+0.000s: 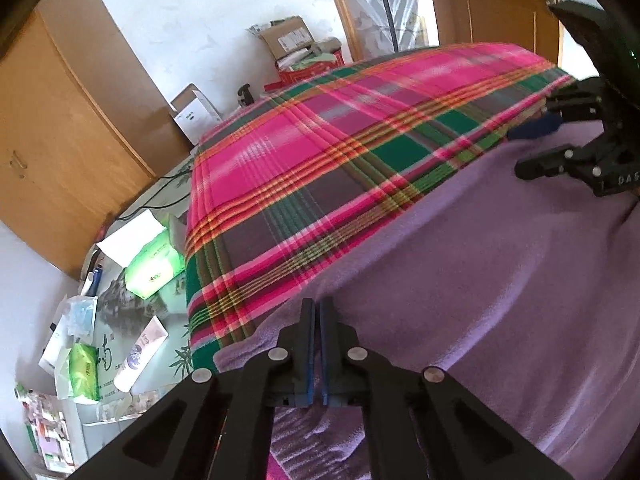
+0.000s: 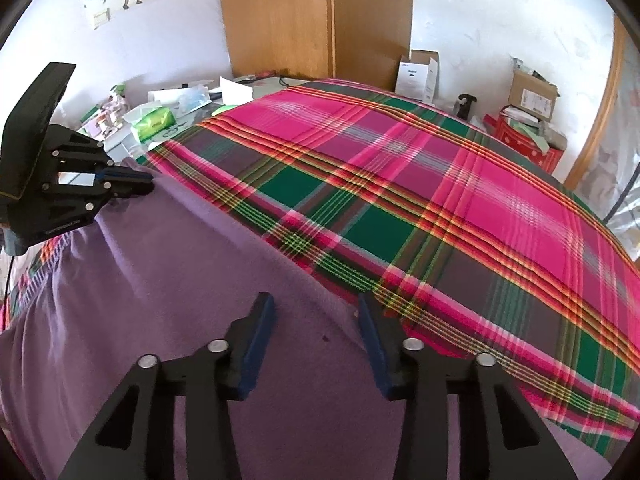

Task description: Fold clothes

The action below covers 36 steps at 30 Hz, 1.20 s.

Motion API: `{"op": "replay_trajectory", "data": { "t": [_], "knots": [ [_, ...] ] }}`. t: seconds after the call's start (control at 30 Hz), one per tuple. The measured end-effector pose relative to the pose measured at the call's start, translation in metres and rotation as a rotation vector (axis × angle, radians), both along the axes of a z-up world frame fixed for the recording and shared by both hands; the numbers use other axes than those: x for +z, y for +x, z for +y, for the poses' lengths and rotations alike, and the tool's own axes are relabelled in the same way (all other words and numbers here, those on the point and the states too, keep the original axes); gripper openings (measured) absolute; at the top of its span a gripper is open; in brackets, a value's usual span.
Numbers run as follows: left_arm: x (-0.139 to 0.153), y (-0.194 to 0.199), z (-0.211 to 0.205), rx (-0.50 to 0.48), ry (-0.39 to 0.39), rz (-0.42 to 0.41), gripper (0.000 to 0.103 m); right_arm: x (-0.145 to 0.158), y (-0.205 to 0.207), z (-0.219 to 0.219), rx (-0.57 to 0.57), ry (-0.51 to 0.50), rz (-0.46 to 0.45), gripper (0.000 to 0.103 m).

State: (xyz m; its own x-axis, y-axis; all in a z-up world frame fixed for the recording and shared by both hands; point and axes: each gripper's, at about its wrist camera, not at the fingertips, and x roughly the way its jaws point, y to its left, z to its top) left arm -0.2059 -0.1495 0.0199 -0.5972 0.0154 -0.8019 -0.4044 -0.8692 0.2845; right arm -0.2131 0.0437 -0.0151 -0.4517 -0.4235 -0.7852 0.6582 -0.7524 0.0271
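Early stage. Purple garment [image 2: 168, 280] lies spread over the plaid bed [image 2: 440, 168], unfolded. Left gripper [image 1: 317, 312] clamped on its far edge; right gripper [image 2: 316, 312] jaws apart, straddling that edge.

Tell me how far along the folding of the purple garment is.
Early. Purple garment lies spread on the plaid sheet, no finished fold visible. Left gripper is shut on its edge; right gripper straddles the edge, fingers apart. Lifting and folding remain.
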Motion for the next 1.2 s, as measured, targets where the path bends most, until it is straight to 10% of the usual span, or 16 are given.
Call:
{"op": "replay_trajectory", "data": {
  "t": [0.27,1.2],
  "knots": [
    [0.019,0.012,-0.001,0.008,0.008,0.066,0.002,0.006,0.011,0.001,-0.02,0.013,0.04,0.005],
    [0.085,0.104,0.007,0.012,0.048,0.247,0.002,0.107,0.143,0.016,-0.025,-0.022,0.294,0.004]
  ]
}}
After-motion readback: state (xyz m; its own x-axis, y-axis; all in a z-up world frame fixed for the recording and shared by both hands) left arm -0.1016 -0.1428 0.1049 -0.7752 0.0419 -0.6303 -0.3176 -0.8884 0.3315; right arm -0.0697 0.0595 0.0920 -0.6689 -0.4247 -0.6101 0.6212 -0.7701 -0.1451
